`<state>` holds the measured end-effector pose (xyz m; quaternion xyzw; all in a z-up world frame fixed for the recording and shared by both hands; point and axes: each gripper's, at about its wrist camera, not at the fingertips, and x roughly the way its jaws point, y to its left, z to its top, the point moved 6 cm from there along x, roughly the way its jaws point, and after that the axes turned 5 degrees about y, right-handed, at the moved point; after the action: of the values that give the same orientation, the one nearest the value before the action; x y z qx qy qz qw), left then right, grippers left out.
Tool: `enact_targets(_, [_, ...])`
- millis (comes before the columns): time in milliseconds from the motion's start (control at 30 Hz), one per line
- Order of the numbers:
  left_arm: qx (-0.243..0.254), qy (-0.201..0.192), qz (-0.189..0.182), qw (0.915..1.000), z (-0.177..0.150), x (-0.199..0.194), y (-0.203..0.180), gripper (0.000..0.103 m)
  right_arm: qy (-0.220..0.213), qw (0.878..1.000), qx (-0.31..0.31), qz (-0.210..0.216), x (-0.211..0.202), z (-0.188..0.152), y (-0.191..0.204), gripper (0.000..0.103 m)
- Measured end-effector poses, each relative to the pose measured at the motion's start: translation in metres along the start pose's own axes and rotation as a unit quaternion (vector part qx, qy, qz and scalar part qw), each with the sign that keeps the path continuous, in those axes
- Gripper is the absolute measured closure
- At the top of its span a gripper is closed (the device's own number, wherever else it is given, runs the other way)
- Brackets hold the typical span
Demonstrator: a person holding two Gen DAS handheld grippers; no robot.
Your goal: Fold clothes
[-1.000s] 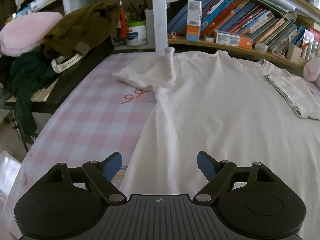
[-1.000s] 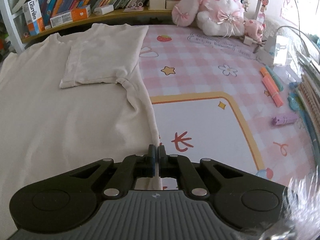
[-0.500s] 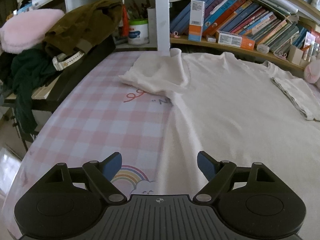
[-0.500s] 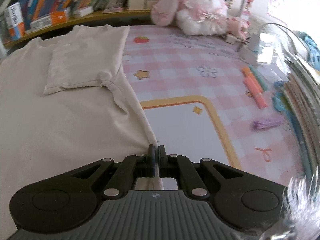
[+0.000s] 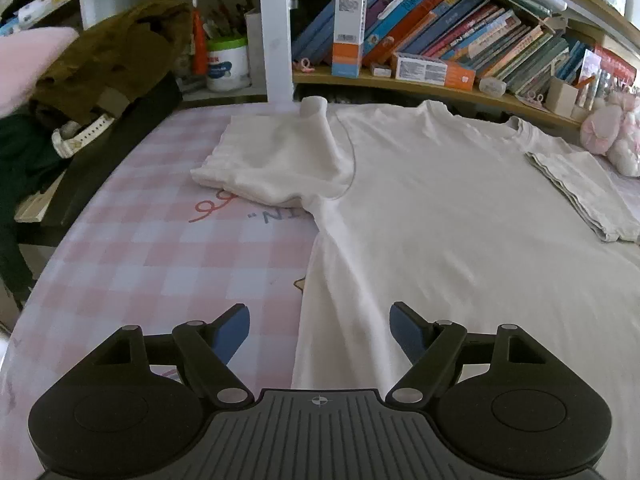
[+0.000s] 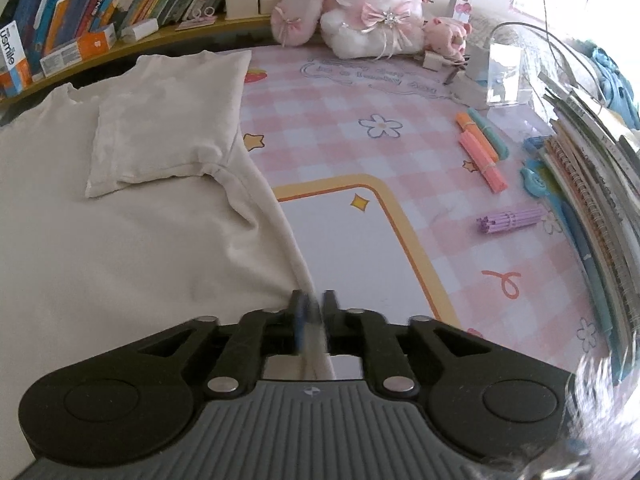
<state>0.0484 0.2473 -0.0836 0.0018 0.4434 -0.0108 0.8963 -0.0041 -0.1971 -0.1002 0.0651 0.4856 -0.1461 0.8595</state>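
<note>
A white T-shirt (image 5: 440, 220) lies flat on the pink checked mat (image 5: 160, 248). Its left sleeve (image 5: 276, 160) is spread out on the mat; the right sleeve (image 6: 160, 128) is folded onto the body. My left gripper (image 5: 317, 312) hovers open over the shirt's left side edge, which runs between its blue pads, and its jaws are closing slightly. In the right wrist view the T-shirt (image 6: 120, 240) fills the left half. My right gripper (image 6: 314, 300) is at the shirt's right side edge, its jaws opening, with the hem still lying between the parted pads.
A bookshelf (image 5: 440, 52) runs along the back. A brown garment (image 5: 108, 64) and dark clothes are piled at the far left. Plush toys (image 6: 360, 8) sit at the back right; marker bundles (image 6: 480, 152), pens and notebooks (image 6: 592, 184) line the right side.
The right jaws, shut on the hem before, have parted. The left gripper has shifted along the shirt's left edge and more of the mat shows; its fingers stand slightly closer.
</note>
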Motion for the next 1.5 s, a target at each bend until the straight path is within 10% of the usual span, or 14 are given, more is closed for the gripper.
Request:
enact_targets(933, [-0.015,-0.001,-0.015,0.9998,0.007,0.004,0.003,0.024,-0.010,0.985,-0.104,0.135,-0.029,-0.010,0.161,0.036])
enact_targets(1500, [-0.105,0.005,-0.029,0.9940,0.033,0.027,0.036,0.023,-0.013,0.964,-0.207,0.166,-0.041,-0.014,0.238,0.026])
